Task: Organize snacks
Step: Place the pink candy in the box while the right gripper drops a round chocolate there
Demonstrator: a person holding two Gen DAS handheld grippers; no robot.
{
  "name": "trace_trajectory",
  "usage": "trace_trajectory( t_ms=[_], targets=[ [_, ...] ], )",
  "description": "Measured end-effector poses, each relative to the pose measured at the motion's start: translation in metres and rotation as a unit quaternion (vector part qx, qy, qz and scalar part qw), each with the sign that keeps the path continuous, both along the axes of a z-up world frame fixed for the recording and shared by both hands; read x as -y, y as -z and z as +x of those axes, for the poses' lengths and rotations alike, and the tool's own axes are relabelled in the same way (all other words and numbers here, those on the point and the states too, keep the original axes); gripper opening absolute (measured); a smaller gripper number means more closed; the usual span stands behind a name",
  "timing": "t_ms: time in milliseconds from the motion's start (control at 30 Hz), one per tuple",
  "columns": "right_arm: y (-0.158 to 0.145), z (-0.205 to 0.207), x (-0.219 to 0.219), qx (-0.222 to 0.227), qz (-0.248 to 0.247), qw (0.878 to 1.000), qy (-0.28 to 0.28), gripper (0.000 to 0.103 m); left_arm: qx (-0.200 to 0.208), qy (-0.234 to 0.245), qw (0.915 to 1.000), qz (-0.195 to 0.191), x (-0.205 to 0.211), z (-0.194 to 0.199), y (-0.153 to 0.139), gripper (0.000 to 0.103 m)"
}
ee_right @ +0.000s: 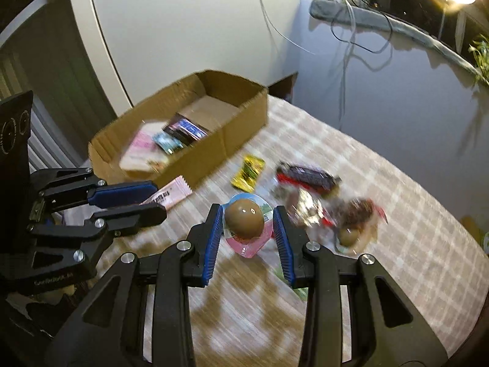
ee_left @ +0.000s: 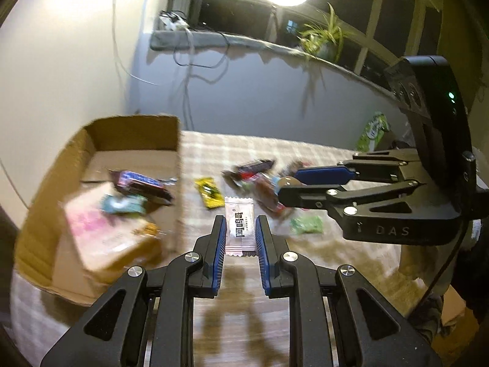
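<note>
My left gripper (ee_left: pixel 240 232) is shut on a white-pink snack sachet (ee_left: pixel 239 227) with dark print, held above the table; it also shows in the right wrist view (ee_right: pixel 169 195). My right gripper (ee_right: pixel 247 224) is shut on a packaged brown egg (ee_right: pixel 244 217) and holds it above the table; it appears in the left wrist view (ee_left: pixel 290 188). A cardboard box (ee_right: pixel 195 156) at the left holds a pink packet (ee_left: pixel 101 229), a teal sachet and a dark bar (ee_left: pixel 140 183).
Loose snacks lie on the checked tablecloth (ee_right: pixel 412 214): a yellow sachet (ee_right: pixel 248 169), a dark bar (ee_right: pixel 308 176), reddish wrappers (ee_right: pixel 357 212), a second egg pack (ee_right: pixel 350 237), a green sachet (ee_left: pixel 307 224). A green bag (ee_left: pixel 373 131) stands at the far right.
</note>
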State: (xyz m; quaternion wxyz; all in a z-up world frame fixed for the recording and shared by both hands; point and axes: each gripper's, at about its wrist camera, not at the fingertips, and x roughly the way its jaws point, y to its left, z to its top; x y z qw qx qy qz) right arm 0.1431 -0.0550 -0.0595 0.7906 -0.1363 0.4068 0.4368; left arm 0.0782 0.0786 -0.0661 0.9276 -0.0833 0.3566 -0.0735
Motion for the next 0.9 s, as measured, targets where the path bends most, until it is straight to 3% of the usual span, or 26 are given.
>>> trace_trajectory(
  t_ms=[567,900],
  targets=[
    [-0.006,-0.005,-0.089,0.001,0.017,0.998,-0.054,0.036,0.004,-0.08,0.9966,0.018,-0.081,-0.004,-0.004,0.018],
    [0.002,-0.007,-0.114,-0.005,0.009,0.998,-0.07,0.036,-0.004,-0.108,0.994,0.017,-0.109,0.0,0.005,0.018]
  ],
)
